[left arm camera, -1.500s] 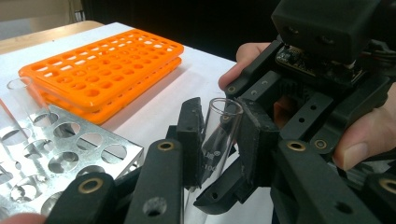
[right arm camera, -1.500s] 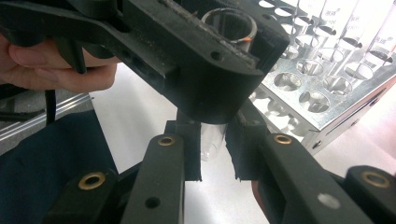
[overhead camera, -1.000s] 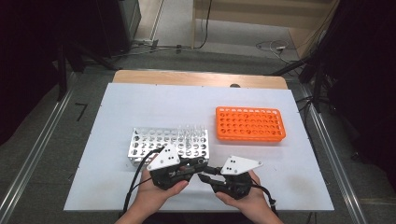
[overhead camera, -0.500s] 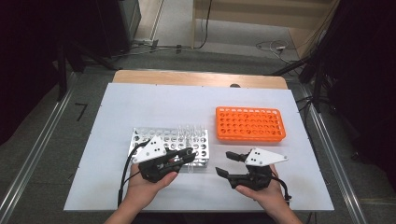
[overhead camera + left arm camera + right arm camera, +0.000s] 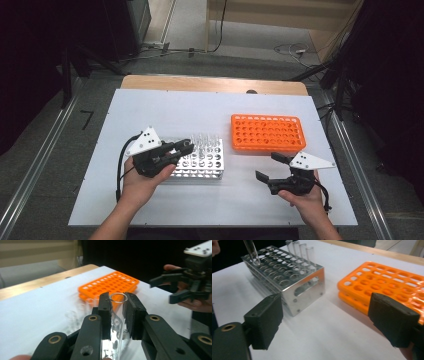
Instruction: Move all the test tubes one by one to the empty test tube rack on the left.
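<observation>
White tabletop carries a metal rack and an orange rack. Over the metal rack, a glass test tube is clamped near its rim by the left gripper; being light, slippery and fragile, it is best gripped gently. Right gripper, jaws just opened, is empty.

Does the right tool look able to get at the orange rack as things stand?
Probably yes. The right tool is open and holds nothing, and the orange rack lies just beyond it across bare table. The left tool with its tube is off by the metal rack.
</observation>
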`<state>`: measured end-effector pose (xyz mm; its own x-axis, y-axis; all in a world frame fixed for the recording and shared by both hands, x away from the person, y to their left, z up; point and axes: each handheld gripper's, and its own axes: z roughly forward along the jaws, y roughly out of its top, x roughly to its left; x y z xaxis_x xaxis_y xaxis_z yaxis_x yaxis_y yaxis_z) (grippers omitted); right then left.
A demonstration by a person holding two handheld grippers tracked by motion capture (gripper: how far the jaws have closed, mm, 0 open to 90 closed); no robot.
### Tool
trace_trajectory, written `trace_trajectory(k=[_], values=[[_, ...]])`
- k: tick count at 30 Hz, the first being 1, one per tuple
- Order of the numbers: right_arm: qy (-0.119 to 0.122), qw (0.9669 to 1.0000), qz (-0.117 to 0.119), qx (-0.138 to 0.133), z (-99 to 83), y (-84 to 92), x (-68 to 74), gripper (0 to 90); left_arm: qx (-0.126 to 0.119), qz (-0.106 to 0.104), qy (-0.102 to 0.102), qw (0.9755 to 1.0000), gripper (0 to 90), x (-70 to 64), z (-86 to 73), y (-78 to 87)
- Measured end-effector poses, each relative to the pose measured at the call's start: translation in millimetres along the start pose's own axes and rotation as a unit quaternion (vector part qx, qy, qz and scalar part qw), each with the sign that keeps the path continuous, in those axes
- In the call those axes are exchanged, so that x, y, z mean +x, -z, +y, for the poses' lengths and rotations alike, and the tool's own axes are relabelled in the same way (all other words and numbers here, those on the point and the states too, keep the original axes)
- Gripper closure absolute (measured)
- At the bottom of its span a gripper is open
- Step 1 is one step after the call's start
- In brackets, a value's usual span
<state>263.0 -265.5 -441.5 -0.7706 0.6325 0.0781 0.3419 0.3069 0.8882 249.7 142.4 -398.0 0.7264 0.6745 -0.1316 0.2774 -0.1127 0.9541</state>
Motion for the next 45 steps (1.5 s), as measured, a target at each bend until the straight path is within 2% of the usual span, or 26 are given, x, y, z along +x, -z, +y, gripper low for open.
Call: trace_trajectory(k=[7, 9, 15, 20, 26, 30, 35, 37, 38, 45], values=[[-0.015, 0.9997, -0.017, 0.001, -8.5, 15.4, -15.9, 9.7, -0.004, 0.028, 0.007, 0.9996, 76.2, 23.6, 9.5, -3.5], [-0.021, 0.9995, -0.023, 0.001, -12.0, 20.1, -19.6, 9.8, -0.004, 0.031, 0.014, 0.9994, 76.2, 30.1, 10.8, -8.5], [-0.032, 0.9989, -0.034, 0.01, -22.2, 29.3, -28.2, 10.0, 0.0, 0.047, 0.015, 0.9988, 76.2, 41.2, 12.8, -25.4], [-0.037, 0.9986, -0.036, 0.007, -23.1, 31.8, -31.4, 10.4, 0.009, 0.064, 0.013, 0.9978, 76.2, 44.8, 9.2, -38.5], [-0.037, 0.9987, -0.036, 0.006, -23.5, 31.2, -32.2, 10.7, 0.021, 0.077, 0.014, 0.9967, 76.1, 48.1, 0.3, -45.6], [-0.039, 0.9986, -0.037, 0.006, -24.0, 31.6, -33.5, 10.8, 0.038, 0.08, 0.014, 0.996, 76.0, 47.6, -6.9, -49.1], [-0.04, 0.9985, -0.037, 0.005, -24.2, 31.1, -33.3, 10.9, 0.07, 0.088, 0.009, 0.9937, 75.4, 44.6, -13.7, -54.4], [-0.041, 0.9985, -0.037, 0.006, -24.4, 30.6, -33.2, 11.0, 0.074, 0.089, 0.009, 0.9933, 75.1, 43.4, -14.4, -54.1], [-0.04, 0.9985, -0.037, 0.007, -24.6, 30.2, -33.4, 11.0, 0.076, 0.091, 0.01, 0.9929, 74.2, 43.2, -14.5, -53.7], [-0.043, 0.9984, -0.037, 0.01, -25.8, 28.9, -34.5, 11.2, 0.068, 0.096, 0.033, 0.9925, 47.7, 43.6, -17.5, -42.7]])
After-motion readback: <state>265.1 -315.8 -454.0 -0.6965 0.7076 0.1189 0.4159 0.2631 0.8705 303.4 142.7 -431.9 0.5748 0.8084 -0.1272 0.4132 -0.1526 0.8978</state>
